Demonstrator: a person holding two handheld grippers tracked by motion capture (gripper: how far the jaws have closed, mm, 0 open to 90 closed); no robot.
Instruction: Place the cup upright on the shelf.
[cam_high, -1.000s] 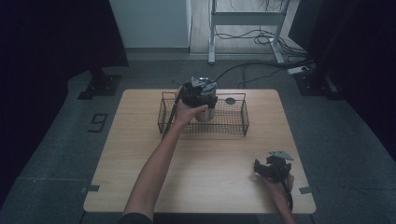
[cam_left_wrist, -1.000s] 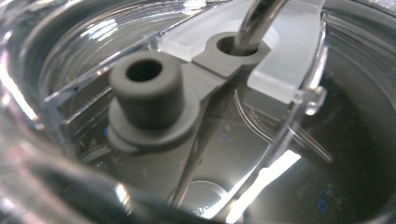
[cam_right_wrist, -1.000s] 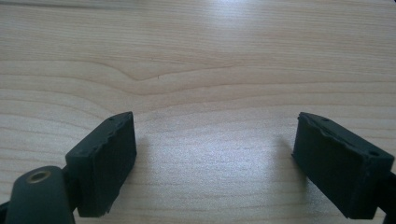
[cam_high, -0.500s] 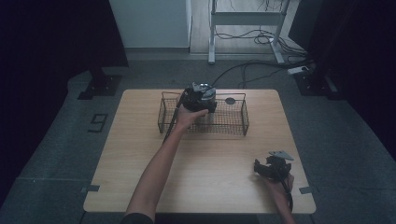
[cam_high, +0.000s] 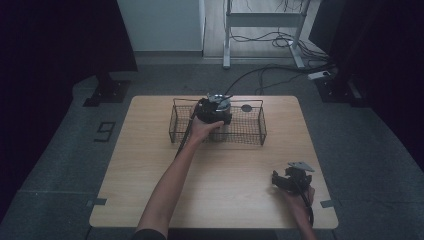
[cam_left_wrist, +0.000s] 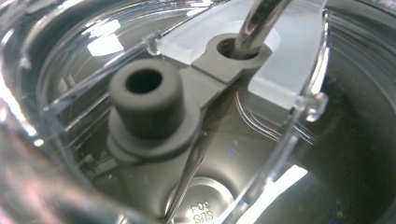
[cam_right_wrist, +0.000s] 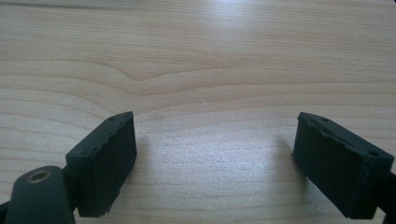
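Cup (cam_left_wrist: 187, 140), clear with a lid and metal straw, sits in the basket (cam_high: 260, 127); left gripper (cam_high: 214, 111) is on it, grip unreadable. Right gripper (cam_right_wrist: 215, 163) idles wide over the table (cam_high: 225, 200).

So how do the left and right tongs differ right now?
The left tongs are far across the wooden table, at the black wire basket; the right tongs sit near the table's front right corner. The right tongs are wide open over bare wood, while the left gripper view looks close at a clear plastic lid with a grey rubber plug, so their opening can't be told. Both are hand-held.
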